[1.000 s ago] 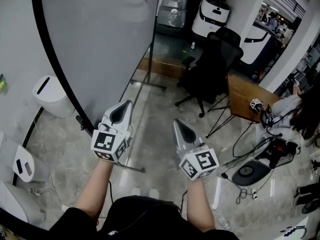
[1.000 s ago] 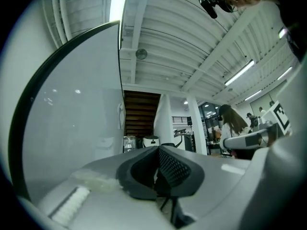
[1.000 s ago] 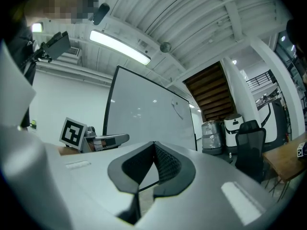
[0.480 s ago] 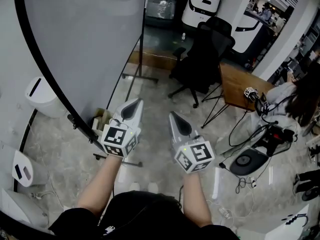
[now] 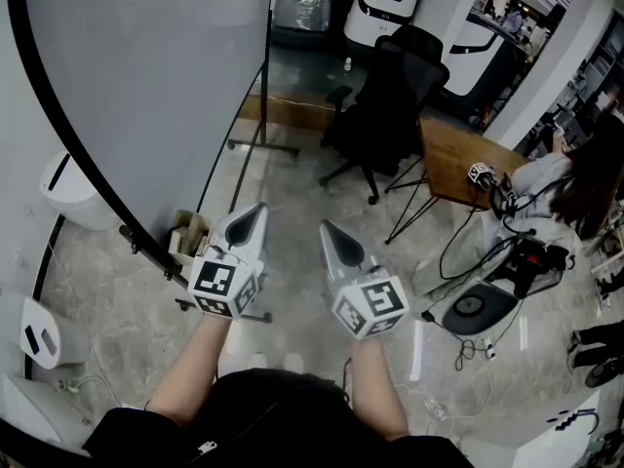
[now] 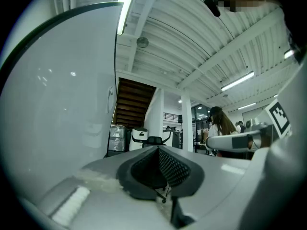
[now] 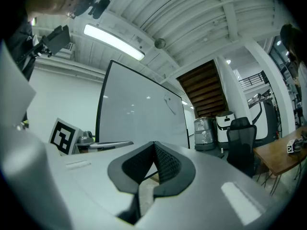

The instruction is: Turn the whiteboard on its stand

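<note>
The whiteboard [image 5: 146,86] is a large pale panel in a black frame. It fills the upper left of the head view and stands on a black wheeled stand [image 5: 156,261]. My left gripper [image 5: 250,218] hovers just right of the board's lower edge, shut and empty, apart from the frame. My right gripper [image 5: 337,243] is held beside it, also shut with nothing in it. In the left gripper view the whiteboard [image 6: 62,90] looms at the left, past the closed left gripper [image 6: 159,164]. The right gripper view shows the whiteboard [image 7: 139,114] ahead, beyond the closed right gripper [image 7: 154,163].
A black office chair [image 5: 385,96] and a wooden table [image 5: 458,169] stand to the right of the board. A person [image 5: 575,183] sits at the far right, with cables and a round device [image 5: 473,310] on the floor. A white bin [image 5: 68,193] is at the left, and a small box [image 5: 187,234] lies by the stand's foot.
The head view has shifted, so the whiteboard's edge and the chair lie further left. Both grippers have stayed shut, side by side, apart from the board.
</note>
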`<control>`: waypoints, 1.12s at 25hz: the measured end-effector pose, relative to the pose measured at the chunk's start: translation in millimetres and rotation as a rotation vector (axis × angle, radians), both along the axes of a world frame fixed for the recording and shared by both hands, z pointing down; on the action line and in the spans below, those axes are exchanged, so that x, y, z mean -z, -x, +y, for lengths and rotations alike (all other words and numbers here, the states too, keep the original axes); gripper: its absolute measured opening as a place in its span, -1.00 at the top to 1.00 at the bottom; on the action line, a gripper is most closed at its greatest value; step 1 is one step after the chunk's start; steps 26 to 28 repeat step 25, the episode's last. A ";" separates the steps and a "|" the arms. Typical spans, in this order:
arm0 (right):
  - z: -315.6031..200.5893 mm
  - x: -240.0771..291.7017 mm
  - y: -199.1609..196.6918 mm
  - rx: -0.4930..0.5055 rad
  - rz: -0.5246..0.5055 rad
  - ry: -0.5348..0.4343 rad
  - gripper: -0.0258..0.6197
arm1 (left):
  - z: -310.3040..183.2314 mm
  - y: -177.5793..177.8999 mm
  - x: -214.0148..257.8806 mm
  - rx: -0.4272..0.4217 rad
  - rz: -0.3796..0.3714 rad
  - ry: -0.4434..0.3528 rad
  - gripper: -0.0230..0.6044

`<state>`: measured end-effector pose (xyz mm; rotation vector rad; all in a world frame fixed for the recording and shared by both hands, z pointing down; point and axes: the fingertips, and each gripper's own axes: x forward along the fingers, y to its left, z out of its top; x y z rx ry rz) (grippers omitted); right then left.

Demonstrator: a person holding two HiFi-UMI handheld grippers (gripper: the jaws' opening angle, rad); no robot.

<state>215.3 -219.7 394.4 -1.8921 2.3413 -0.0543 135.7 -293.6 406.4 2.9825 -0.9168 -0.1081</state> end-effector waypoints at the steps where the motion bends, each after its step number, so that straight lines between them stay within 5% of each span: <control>1: 0.0 -0.5 -1.0 0.000 0.002 0.002 0.89 | 0.6 0.4 1.6 0.001 0.003 -0.004 0.92; 28: -19.2 7.6 11.0 0.073 0.012 -0.022 0.90 | -10.8 24.4 9.0 0.055 -0.005 -0.023 0.92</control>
